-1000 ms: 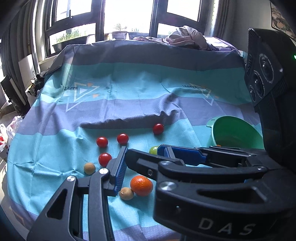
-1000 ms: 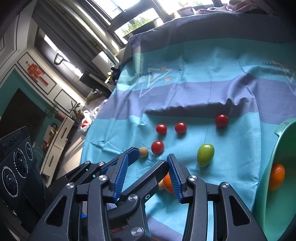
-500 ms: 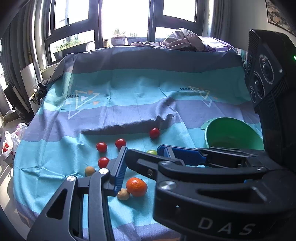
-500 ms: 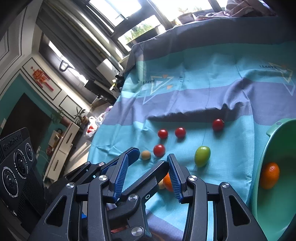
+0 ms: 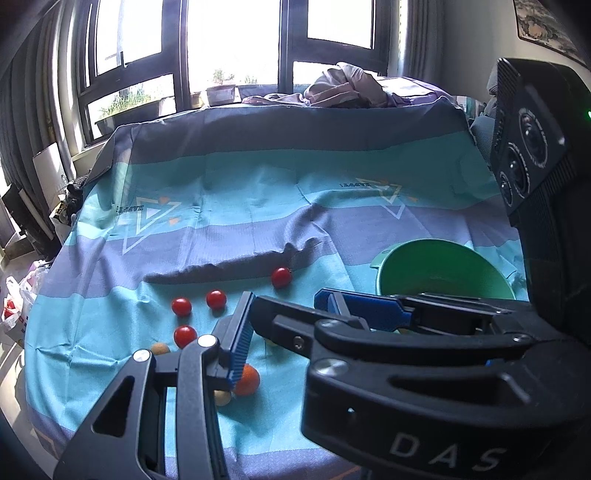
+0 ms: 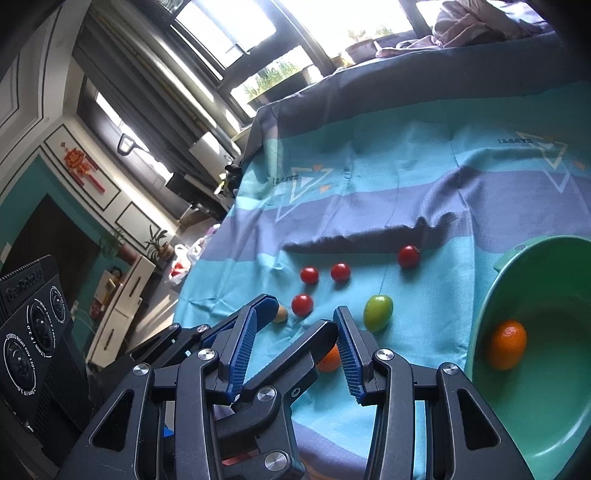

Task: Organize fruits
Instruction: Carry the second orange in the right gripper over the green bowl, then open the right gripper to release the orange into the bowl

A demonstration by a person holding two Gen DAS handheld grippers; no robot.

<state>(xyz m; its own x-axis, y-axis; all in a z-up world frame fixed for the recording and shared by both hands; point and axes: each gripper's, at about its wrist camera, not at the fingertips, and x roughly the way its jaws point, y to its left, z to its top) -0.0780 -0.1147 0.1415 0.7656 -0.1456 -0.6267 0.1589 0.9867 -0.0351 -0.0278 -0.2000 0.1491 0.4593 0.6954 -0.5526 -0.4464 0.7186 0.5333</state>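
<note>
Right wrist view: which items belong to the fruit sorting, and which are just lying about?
Part of the job:
- green bowl with one orange inside
- second orange on the cloth
- green fruit
- four red tomatoes, e.g.
- small tan fruit

Just lying about:
- crumpled clothing by the window
- plastic bags on the floor

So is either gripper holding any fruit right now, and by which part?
No. The right gripper is open with nothing between its pads, and so is the left gripper; the fruit lies on the cloth.

The right tongs (image 6: 301,334) half hide an orange (image 6: 330,359) on the cloth.
</note>
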